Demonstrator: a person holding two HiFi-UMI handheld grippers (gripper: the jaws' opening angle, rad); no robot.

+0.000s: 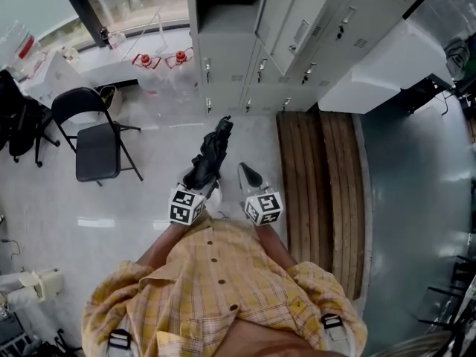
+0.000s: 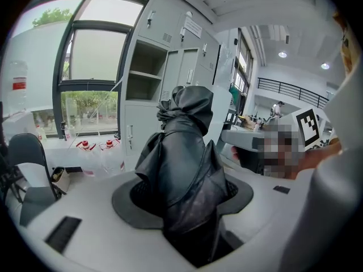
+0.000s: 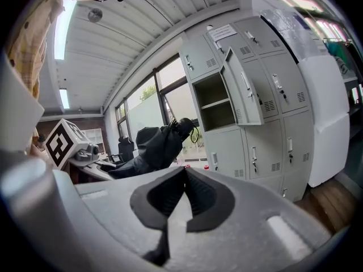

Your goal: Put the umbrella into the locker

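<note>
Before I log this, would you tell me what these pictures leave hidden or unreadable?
1. Held end of the umbrella: buried in the jaws of the left gripper, left gripper view; under its marker cube, head view.
2. Inside of the open locker: cut by the head view's top edge.
3. The notice on the lockers: too small to read, right gripper view.

Setting: a lab or workroom in an institutional building, not a home.

Evidence:
- A bank of grey steel lockers [image 1: 327,43] lines the wall. One locker [image 3: 214,102] stands open with a shelf inside, and a paper notice [image 3: 222,33] is on a door.
- A large window [image 1: 137,2] has a white sill [image 1: 89,62] carrying clear bottles [image 1: 146,60] with red caps.
- A black folding chair [image 1: 93,143] stands on a glossy grey floor [image 1: 416,199].
- A slatted wood platform [image 1: 320,199] lies by the lockers.
- A strip light [image 3: 64,21] hangs on a ribbed ceiling.
- Left gripper view: an open hall with an upper railing [image 2: 289,89].
</note>
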